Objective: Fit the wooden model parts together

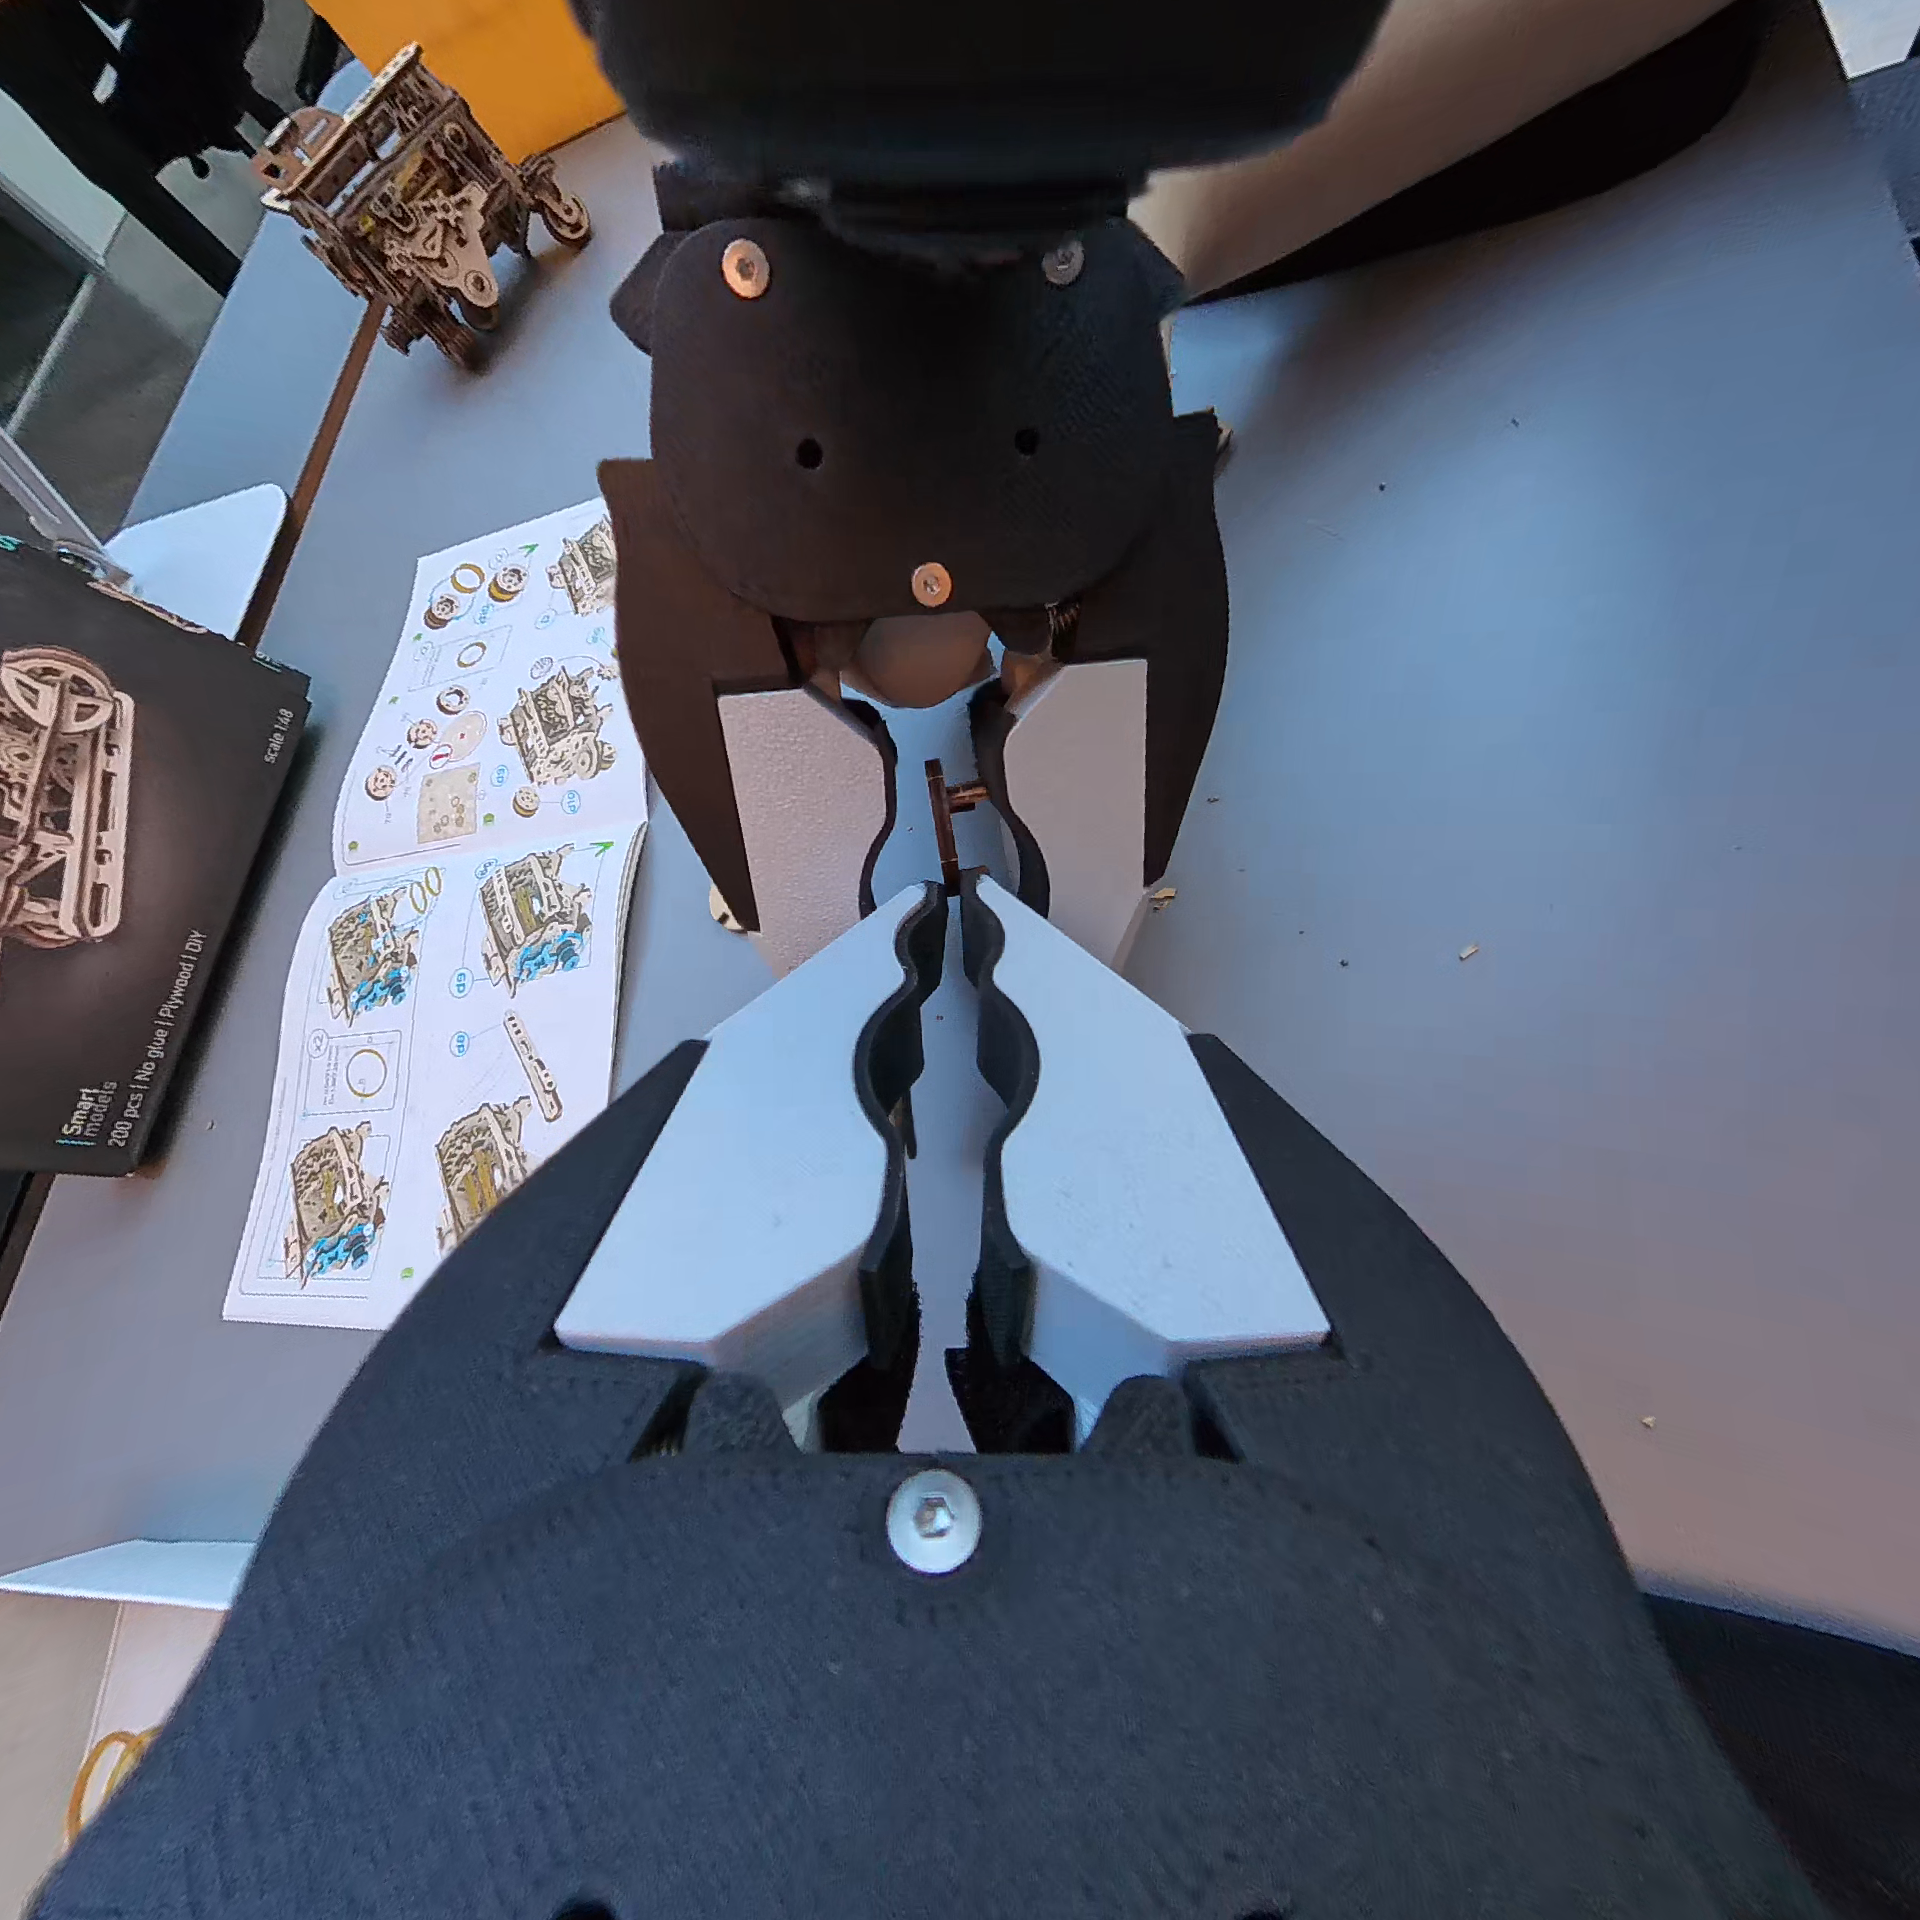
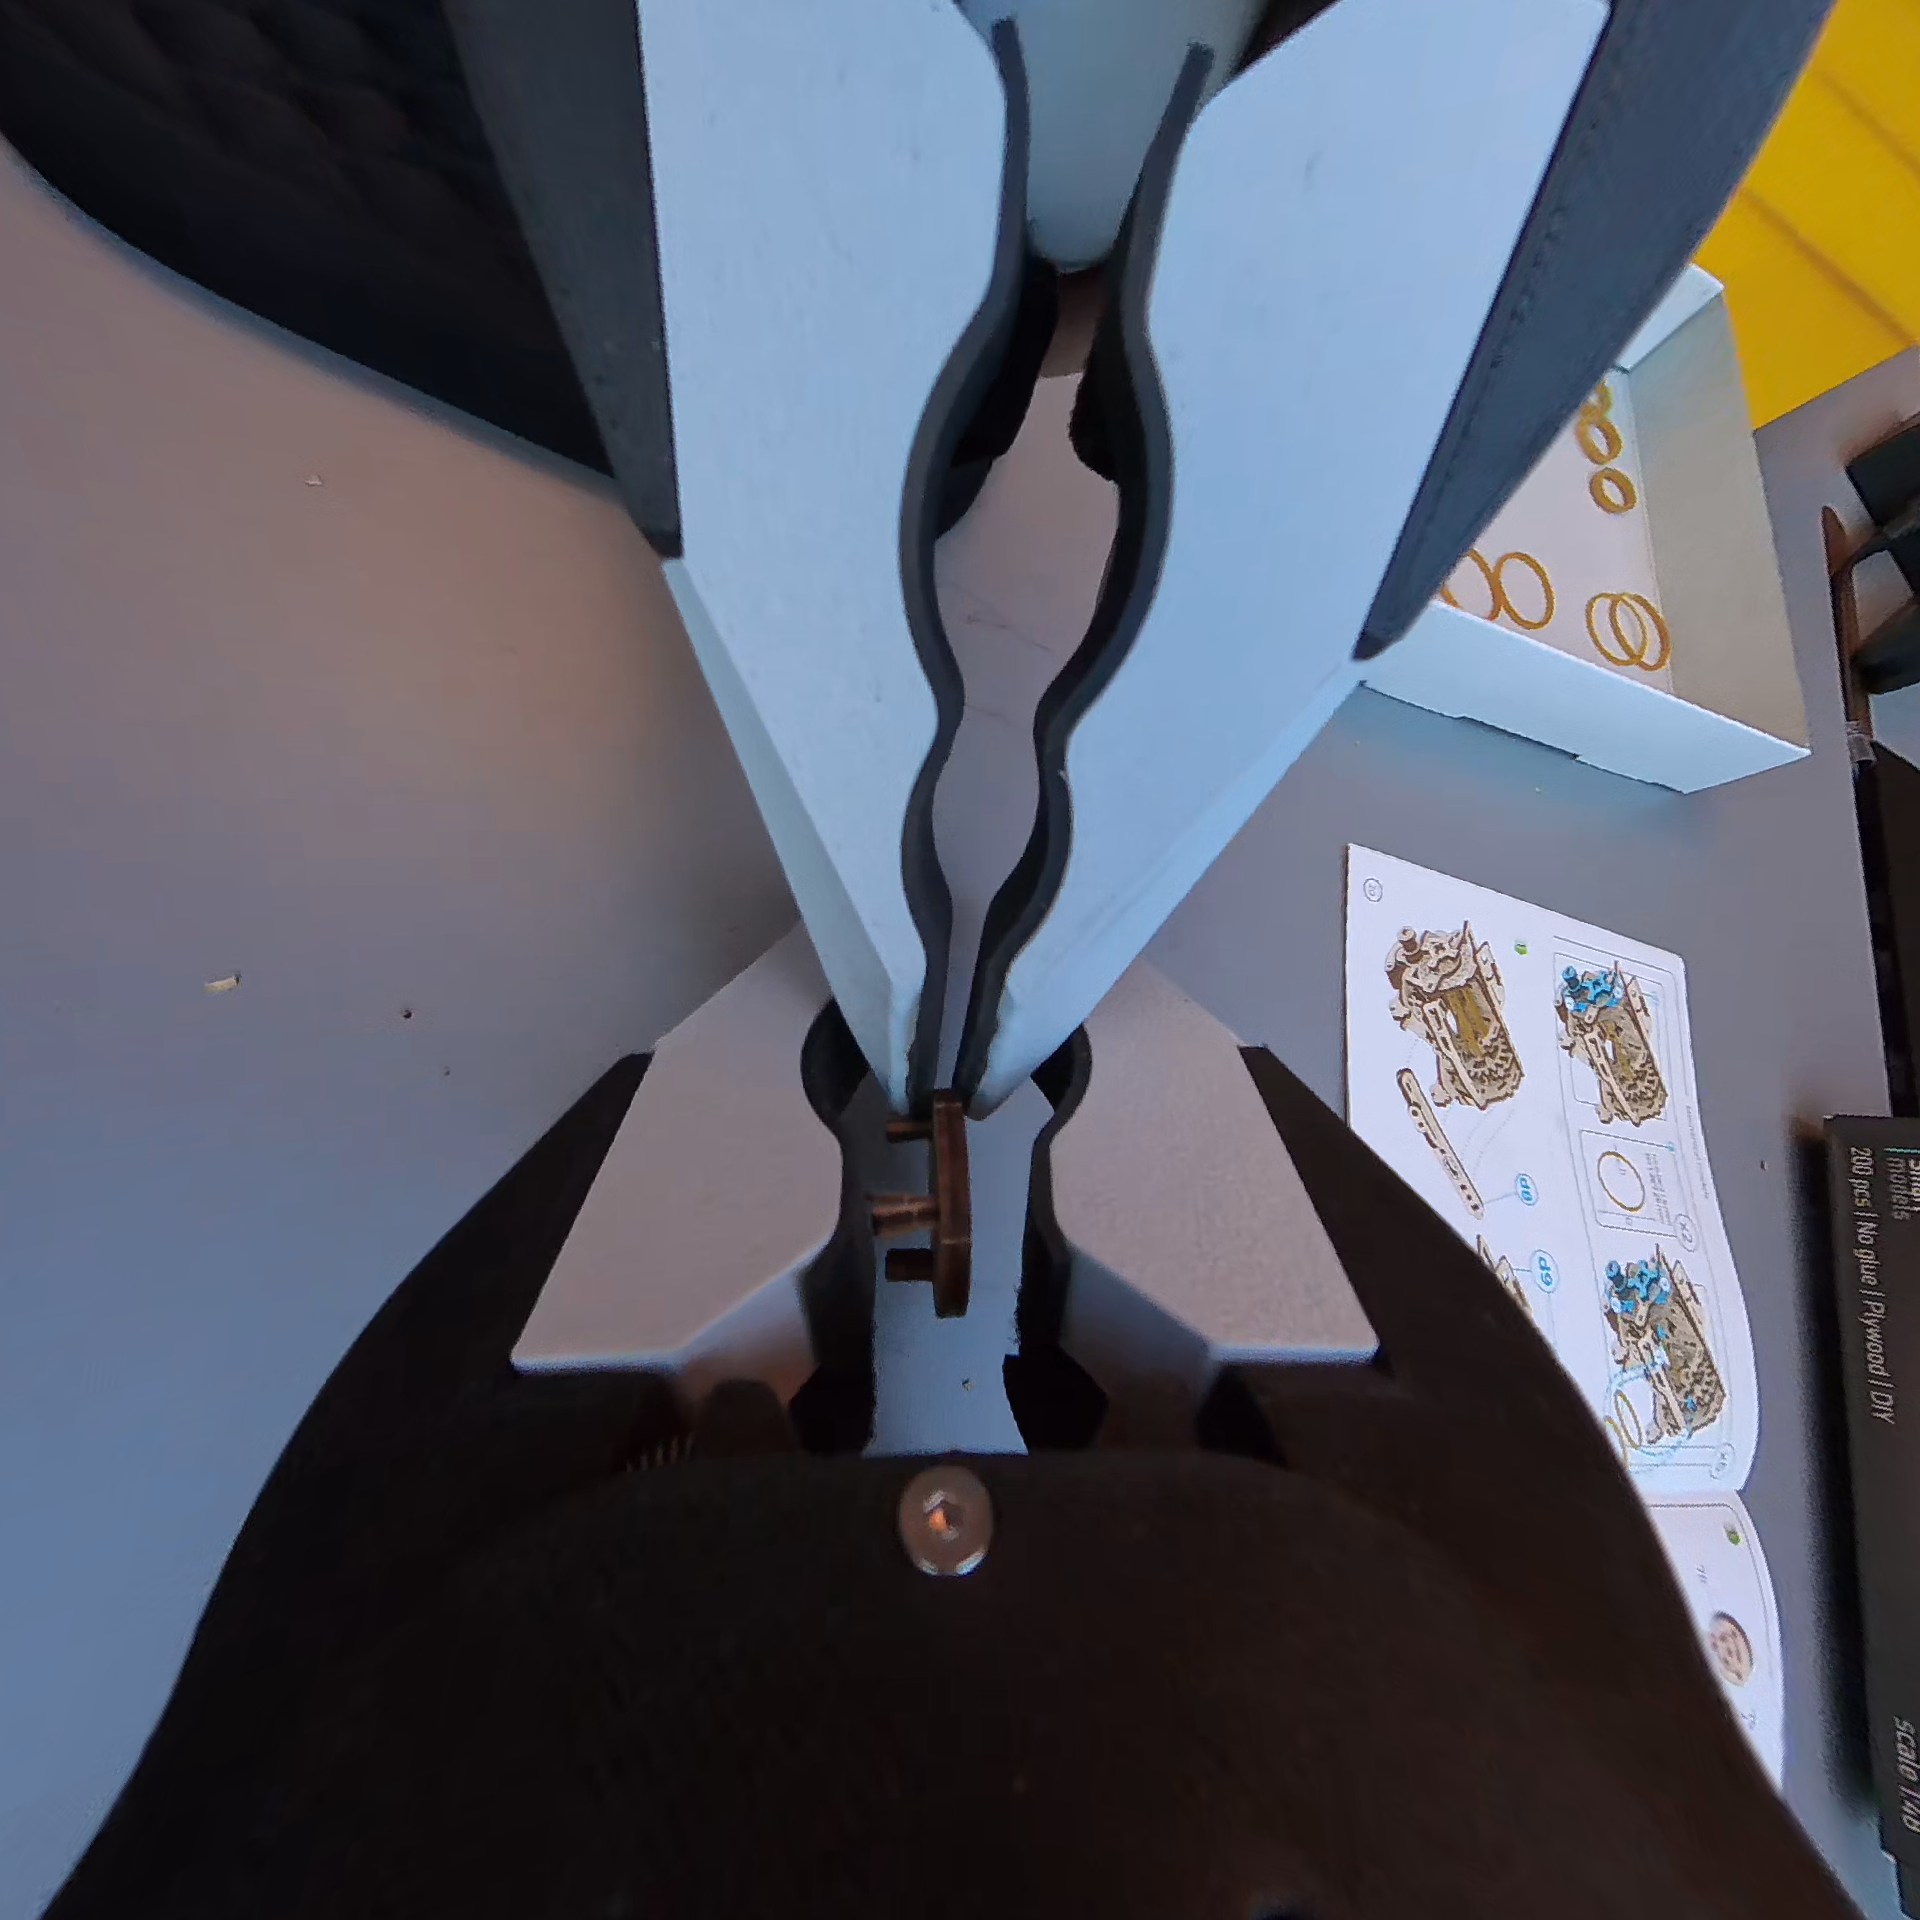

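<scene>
left gripper (image 1: 943, 896) pinches the wooden disc (image 2: 950, 1216) by its edge, between the right gripper (image 2: 945, 1236)'s spread fingers.

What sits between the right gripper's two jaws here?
The small wooden disc with pegs, held by the left gripper, sits untouched between the right gripper jaws; right wrist view.

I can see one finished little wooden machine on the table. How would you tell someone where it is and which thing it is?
Start at the grey table and follow its far left edge, beyond the open instruction booklet. The wooden model stands there on small wheels, upright, a brown lattice of gears. Unlike the flat booklet and the black box nearby, it is built up.
</scene>
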Tool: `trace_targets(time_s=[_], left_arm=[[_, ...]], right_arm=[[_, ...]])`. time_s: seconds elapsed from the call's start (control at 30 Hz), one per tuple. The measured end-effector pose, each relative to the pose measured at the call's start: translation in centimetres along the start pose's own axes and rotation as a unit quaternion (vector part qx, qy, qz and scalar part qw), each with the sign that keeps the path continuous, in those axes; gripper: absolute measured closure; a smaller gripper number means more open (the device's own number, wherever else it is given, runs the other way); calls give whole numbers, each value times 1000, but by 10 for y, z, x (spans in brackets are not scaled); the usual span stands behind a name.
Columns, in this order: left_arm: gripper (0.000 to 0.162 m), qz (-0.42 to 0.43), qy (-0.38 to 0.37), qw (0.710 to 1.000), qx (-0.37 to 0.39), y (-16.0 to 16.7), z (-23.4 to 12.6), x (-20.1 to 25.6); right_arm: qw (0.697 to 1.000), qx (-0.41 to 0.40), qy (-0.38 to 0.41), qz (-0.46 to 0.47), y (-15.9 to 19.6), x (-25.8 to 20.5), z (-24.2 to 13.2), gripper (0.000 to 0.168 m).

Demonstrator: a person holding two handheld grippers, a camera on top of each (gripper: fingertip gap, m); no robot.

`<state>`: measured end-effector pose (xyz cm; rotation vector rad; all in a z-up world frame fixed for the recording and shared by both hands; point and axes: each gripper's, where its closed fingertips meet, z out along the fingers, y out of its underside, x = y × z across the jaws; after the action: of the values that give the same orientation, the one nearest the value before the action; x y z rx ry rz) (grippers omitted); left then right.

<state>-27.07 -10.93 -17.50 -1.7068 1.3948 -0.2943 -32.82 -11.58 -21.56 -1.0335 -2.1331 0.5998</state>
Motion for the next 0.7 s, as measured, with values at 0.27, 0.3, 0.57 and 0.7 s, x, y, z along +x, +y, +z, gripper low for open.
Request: trace_targets(time_s=[0.27, 0.3, 0.57, 0.7], left_arm=[[162, -14, 26, 1000, -2, 1, 1, 6], [162, -15, 24, 1000, -2, 1, 1, 5], [161, 2, 19, 1000, -7, 2, -1, 5], [161, -2, 21, 1000, -8, 3, -4, 4]], right_arm=[[1000, -13, -12, -23, 6, -7, 3, 152], [1000, -14, -13, -21, 6, -6, 3, 151], [999, -26, -16, -34, 8, -7, 0, 150], [999, -39, -9, -36, 11, -4, -3, 144]])
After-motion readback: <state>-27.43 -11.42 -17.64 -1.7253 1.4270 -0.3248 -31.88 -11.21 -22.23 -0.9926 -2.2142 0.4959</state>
